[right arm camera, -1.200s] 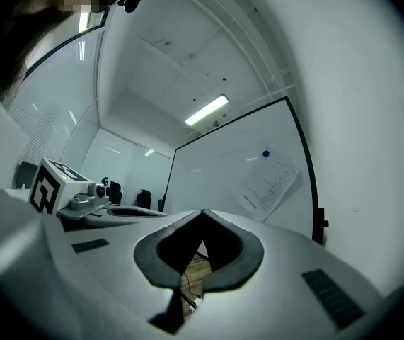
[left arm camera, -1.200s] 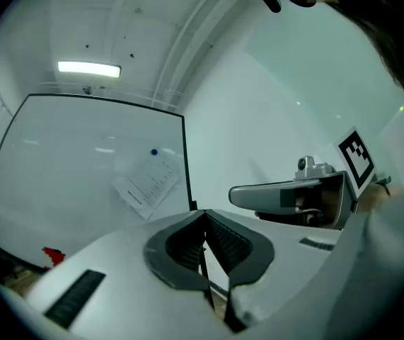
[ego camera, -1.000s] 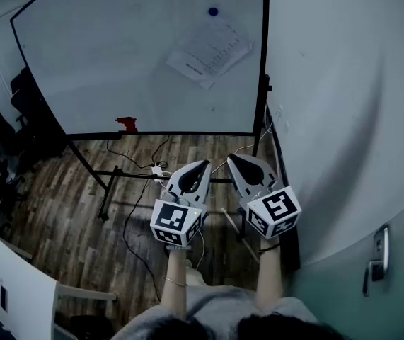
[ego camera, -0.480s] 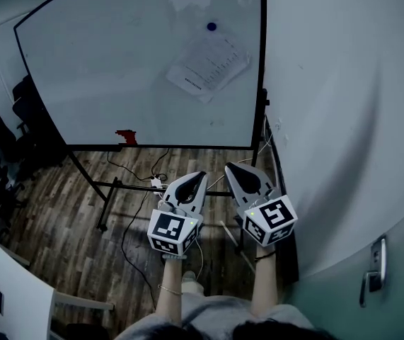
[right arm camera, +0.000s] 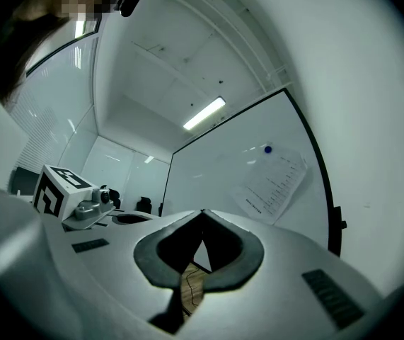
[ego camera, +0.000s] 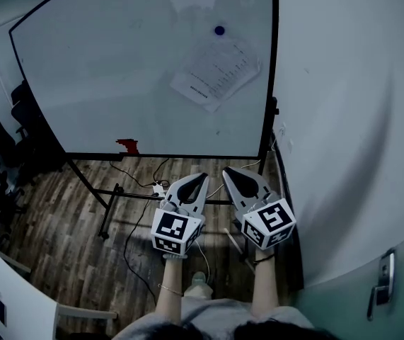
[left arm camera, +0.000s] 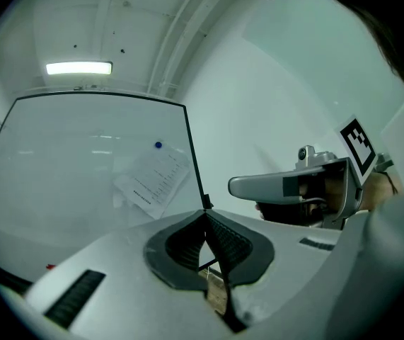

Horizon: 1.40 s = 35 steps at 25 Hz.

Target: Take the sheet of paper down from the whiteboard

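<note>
**Sheet on whiteboard; both tongs shut, nothing gripped**

The sheet of paper [ego camera: 217,75] is seen on the whiteboard [ego camera: 117,69], in its upper right part, close to the board's right frame edge. It is hung tilted, w/ one corner pointing down. A blue magnet [ego camera: 219,30] is set at its top edge. Printed lines are visible on it, but the text is too small to be read.

L tongs [ego camera: 202,177] & R tongs [ego camera: 227,170] are held side by side in front of the person, low in the head view. Both are well apart from the sheet, tips aimed toward the board's stand. In each gripper view the jaws are pressed together at the tips, w/ nothing pinched betw. them. The sheet is seen up-left of the L jaw tips and up-right of the R ones.

A small red item [ego camera: 127,144] is seen at the board's bottom rail. Cables [ego camera: 139,211] are laid across the wood floor [ego camera: 60,225] under the stand. A wall [ego camera: 343,119] is seen just right of the board, w/ a door handle [ego camera: 382,289] lower down.
</note>
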Motion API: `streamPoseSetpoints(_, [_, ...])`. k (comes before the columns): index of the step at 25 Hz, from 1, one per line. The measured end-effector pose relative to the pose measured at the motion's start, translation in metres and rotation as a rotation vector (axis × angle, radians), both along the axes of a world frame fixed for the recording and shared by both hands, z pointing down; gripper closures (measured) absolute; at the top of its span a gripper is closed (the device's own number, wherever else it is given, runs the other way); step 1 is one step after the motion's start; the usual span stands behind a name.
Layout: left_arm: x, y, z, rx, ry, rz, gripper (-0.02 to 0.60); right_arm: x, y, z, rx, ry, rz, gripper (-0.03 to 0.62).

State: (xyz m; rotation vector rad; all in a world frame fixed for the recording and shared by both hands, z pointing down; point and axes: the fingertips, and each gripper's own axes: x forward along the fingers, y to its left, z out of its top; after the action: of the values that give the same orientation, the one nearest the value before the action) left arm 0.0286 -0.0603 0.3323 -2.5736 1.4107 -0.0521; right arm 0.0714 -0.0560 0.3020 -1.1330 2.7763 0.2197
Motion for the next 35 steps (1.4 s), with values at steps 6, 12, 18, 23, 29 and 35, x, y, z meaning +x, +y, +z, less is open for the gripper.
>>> streamPoseSetpoints(6, [-0.014, -0.043, -0.016, 0.025, 0.025, 0.032, 0.575, -0.009, -0.042, -0.004, 0.005, -0.005, 0.037, 0.592])
streamPoseSetpoints(12, [-0.029, -0.081, -0.014, 0.022, 0.027, 0.056, 0.575, -0.021, -0.078, -0.001, 0.004, -0.008, 0.068, 0.592])
streamPoseSetpoints(18, [-0.042, -0.112, -0.016, 0.013, 0.032, 0.079, 0.575, -0.033, -0.104, -0.001, -0.005, -0.007, 0.096, 0.592])
streamPoseSetpoints(23, [-0.049, -0.134, -0.019, 0.018, 0.026, 0.11, 0.575, -0.036, -0.126, -0.006, 0.004, -0.016, 0.135, 0.592])
streamPoseSetpoints(29, [-0.058, -0.153, -0.024, 0.04, 0.011, 0.145, 0.575, -0.039, -0.145, -0.01, 0.024, -0.037, 0.181, 0.592])
streamPoseSetpoints(35, [-0.057, -0.178, -0.022, 0.069, -0.01, 0.139, 0.575, -0.039, -0.165, -0.008, 0.046, -0.021, 0.187, 0.592])
